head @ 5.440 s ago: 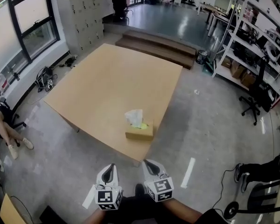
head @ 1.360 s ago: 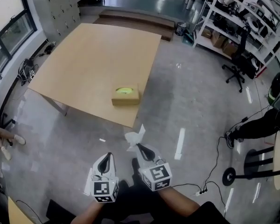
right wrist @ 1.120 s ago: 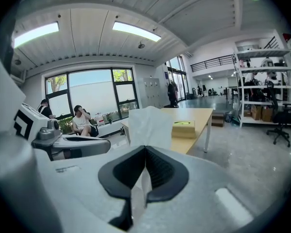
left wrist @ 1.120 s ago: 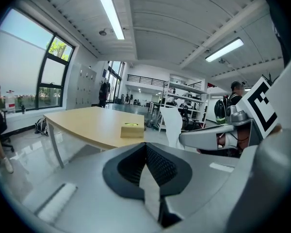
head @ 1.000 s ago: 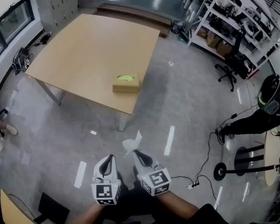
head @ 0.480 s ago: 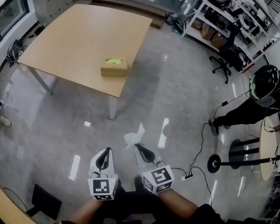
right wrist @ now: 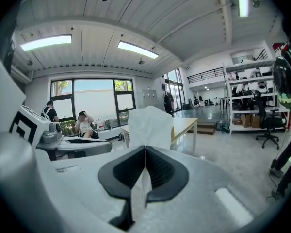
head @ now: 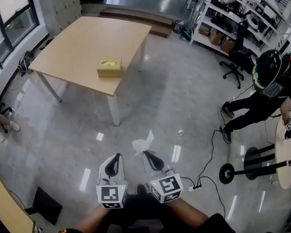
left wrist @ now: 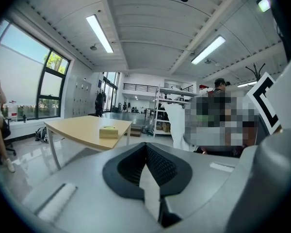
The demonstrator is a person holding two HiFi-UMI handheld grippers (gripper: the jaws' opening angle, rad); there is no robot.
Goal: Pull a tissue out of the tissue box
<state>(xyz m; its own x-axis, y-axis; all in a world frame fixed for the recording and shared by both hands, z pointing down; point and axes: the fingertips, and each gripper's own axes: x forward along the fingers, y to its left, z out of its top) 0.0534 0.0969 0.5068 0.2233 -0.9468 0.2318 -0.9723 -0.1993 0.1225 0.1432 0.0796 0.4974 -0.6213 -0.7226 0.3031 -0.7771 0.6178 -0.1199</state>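
Note:
The tan tissue box with a yellow-green slot sits near the front corner of the wooden table, far from both grippers; in the left gripper view the tissue box shows small in the distance. My right gripper is shut on a white tissue that sticks up past its tips; the right gripper view shows that tissue clamped between the closed jaws of the right gripper. My left gripper is shut with nothing in it, its left gripper jaws pressed together.
Shiny grey floor lies all around me. A person with a dark helmet crouches at the right by a stand base and cable. Shelving racks line the far right, an office chair before them. A seated person is by the window.
Both grippers have moved away from the table with the tissue; the table and box now lie farther off at the upper left, and the helmeted person has come into view.

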